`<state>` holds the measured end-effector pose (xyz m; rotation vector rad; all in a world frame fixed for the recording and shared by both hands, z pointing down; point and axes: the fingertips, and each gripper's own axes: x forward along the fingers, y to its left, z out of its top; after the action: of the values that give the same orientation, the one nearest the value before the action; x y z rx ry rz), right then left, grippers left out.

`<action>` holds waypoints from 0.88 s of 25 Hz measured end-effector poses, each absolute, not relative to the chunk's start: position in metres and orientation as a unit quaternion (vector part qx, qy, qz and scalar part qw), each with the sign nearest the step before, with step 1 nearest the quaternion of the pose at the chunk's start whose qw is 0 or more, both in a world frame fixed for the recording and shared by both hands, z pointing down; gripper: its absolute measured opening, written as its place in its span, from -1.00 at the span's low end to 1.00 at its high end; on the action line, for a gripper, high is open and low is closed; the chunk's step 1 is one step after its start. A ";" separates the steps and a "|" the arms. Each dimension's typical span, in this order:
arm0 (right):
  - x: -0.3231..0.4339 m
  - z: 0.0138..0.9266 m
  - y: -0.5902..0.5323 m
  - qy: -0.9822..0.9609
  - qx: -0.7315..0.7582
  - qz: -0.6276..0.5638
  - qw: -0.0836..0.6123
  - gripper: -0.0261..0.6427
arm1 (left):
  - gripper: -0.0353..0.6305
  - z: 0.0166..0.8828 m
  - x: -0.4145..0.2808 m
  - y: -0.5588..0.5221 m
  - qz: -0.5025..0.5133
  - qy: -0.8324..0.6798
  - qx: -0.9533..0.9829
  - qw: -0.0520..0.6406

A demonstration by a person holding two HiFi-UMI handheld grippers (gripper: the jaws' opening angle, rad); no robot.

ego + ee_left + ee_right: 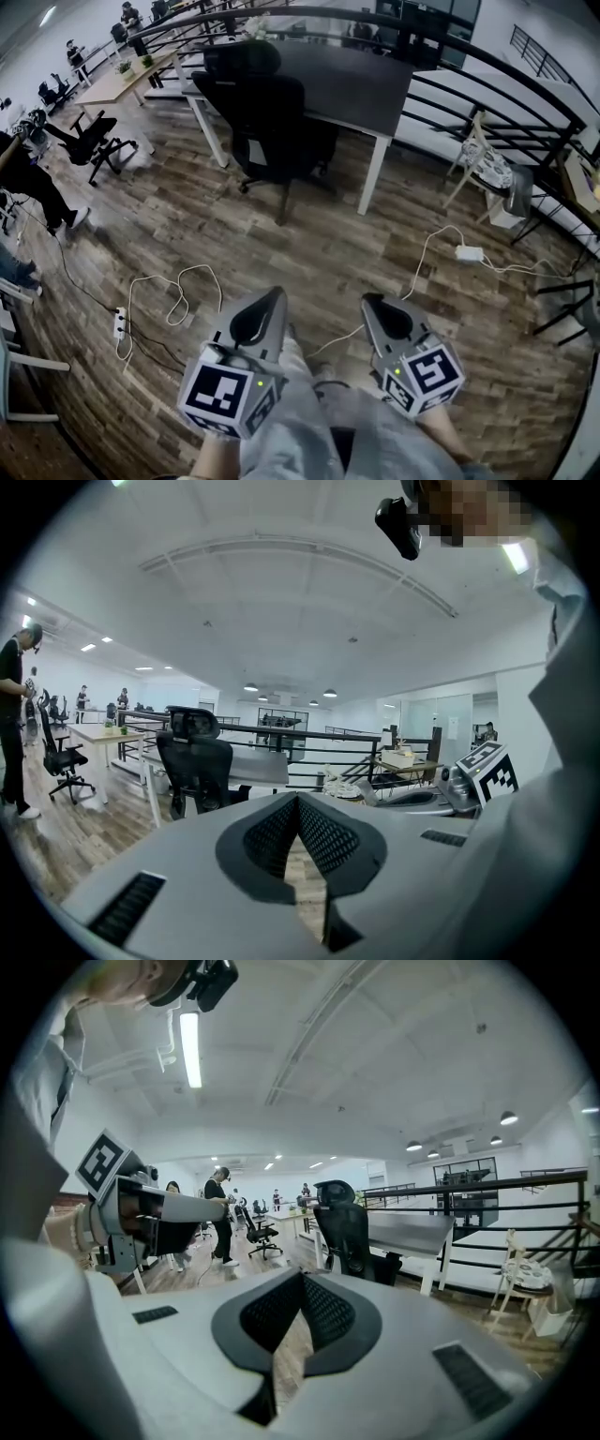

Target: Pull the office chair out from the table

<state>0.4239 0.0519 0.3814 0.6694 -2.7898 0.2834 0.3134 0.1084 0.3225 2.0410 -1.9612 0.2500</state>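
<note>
A black mesh office chair (267, 117) with a headrest stands tucked against the near edge of a dark-topped table (349, 77) with white legs, its back toward me. The chair (195, 761) also shows left of centre in the left gripper view, and the chair (349, 1232) sits just right of centre in the right gripper view. My left gripper (277, 296) and right gripper (370, 302) hang side by side low in the head view, well short of the chair. Both are shut with nothing between their jaws.
White cables and a power strip (119, 323) lie on the wood floor at left, and a white adapter (468, 253) with its cord at right. A second black chair (94, 142) stands far left. A light wooden chair (487, 173) and a black railing are at right. People stand at left.
</note>
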 end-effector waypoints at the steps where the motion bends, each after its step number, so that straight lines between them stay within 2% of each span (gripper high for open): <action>1: 0.423 0.381 0.049 -0.960 0.230 0.097 0.129 -0.91 | -0.89 0.321 0.312 0.106 0.084 -0.682 0.712 0.145; 11: 0.383 0.389 0.023 -0.959 0.233 0.093 0.132 -0.91 | -0.89 0.327 0.268 0.076 0.100 -0.679 0.713 0.141; 22: 0.294 0.373 -0.044 -0.961 0.231 0.081 0.130 -0.91 | -0.89 0.324 0.181 0.009 0.090 -0.685 0.709 0.143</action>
<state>0.2944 -0.0445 0.3732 0.6702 -2.7923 0.2356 0.1814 0.0093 0.3237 2.0442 -1.9746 0.2586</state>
